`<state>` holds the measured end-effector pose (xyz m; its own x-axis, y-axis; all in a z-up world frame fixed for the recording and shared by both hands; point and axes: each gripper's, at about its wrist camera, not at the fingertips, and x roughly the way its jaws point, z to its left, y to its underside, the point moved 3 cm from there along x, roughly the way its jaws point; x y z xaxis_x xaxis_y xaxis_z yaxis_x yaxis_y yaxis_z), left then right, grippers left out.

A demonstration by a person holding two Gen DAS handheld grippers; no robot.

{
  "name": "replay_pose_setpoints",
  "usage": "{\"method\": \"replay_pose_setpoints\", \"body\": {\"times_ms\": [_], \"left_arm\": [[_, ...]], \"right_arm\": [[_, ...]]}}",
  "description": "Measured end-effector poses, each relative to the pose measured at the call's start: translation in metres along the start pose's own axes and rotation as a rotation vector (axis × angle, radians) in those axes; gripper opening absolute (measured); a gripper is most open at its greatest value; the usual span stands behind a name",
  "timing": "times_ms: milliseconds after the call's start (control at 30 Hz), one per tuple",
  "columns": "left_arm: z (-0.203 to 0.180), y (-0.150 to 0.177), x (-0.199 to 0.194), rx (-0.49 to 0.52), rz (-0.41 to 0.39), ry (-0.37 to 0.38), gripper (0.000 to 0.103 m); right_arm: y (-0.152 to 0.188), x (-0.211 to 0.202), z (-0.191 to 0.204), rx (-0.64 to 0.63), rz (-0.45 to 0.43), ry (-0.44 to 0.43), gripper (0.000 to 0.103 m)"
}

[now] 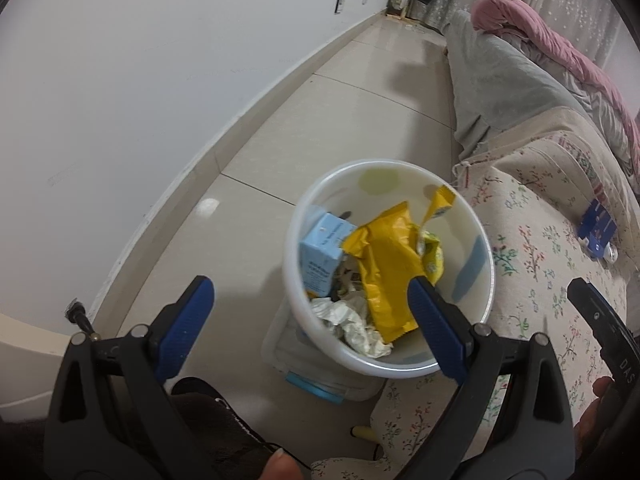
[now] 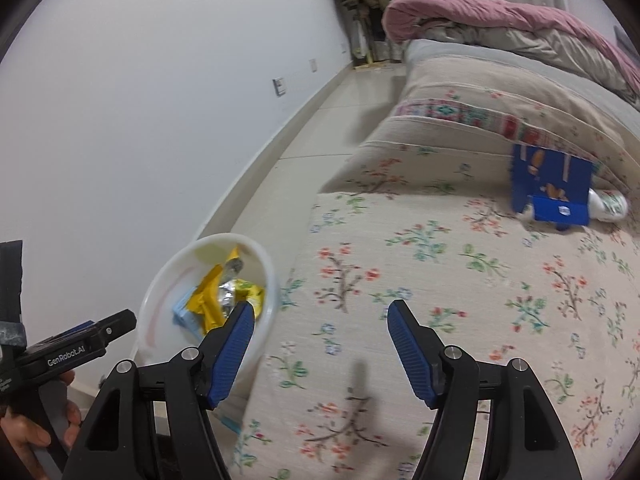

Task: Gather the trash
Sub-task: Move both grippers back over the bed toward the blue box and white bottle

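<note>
A white bin [image 1: 400,196] stands on the floor against the bed. It holds a yellow wrapper [image 1: 388,268], a light-blue carton [image 1: 320,256] and crumpled paper [image 1: 352,320]. My left gripper [image 1: 308,284] hangs open above the bin with nothing between its pads. My right gripper [image 2: 320,308] is open and empty over the floral bedspread, beside the bin [image 2: 168,300]. Farther up the bed lies a torn blue box [image 2: 548,188] with a white bottle [image 2: 608,204] behind it. The blue box [image 1: 598,228] also shows in the left wrist view.
The bed with its floral cover [image 2: 440,280] fills the right side, with a pink quilt [image 2: 500,12] at the far end. A tiled floor strip [image 1: 320,120] runs between bed and white wall. A clear plastic box [image 1: 316,376] sits by the bin's base. A dark shoe [image 1: 208,412] is below.
</note>
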<state>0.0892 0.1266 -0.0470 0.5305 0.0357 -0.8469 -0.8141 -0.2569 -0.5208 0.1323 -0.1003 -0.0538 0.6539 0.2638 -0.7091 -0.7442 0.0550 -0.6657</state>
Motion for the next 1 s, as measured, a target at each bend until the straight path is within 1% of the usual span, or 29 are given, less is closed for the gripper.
{"method": "replay_pose_setpoints", "body": {"times_ms": [333, 467, 733, 833, 933, 1000], "left_arm": [[-0.034, 0.000, -0.003, 0.057, -0.005, 0.028, 0.097], [-0.050, 0.002, -0.004, 0.083, -0.006, 0.037, 0.097], [-0.080, 0.005, -0.005, 0.133, 0.001, 0.057, 0.097], [-0.093, 0.005, -0.005, 0.157, 0.002, 0.065, 0.097], [-0.107, 0.006, -0.005, 0.184, 0.004, 0.078, 0.102], [-0.116, 0.006, -0.004, 0.199, 0.004, 0.090, 0.102]], "right_arm": [[0.004, -0.018, -0.040, 0.062, -0.016, 0.064, 0.071], [0.005, -0.025, -0.058, 0.089, -0.026, 0.093, 0.075], [0.008, -0.041, -0.102, 0.160, -0.039, 0.159, 0.079], [0.010, -0.046, -0.118, 0.187, -0.041, 0.187, 0.085], [0.012, -0.052, -0.137, 0.222, -0.048, 0.214, 0.086], [0.012, -0.055, -0.148, 0.242, -0.049, 0.233, 0.089]]}}
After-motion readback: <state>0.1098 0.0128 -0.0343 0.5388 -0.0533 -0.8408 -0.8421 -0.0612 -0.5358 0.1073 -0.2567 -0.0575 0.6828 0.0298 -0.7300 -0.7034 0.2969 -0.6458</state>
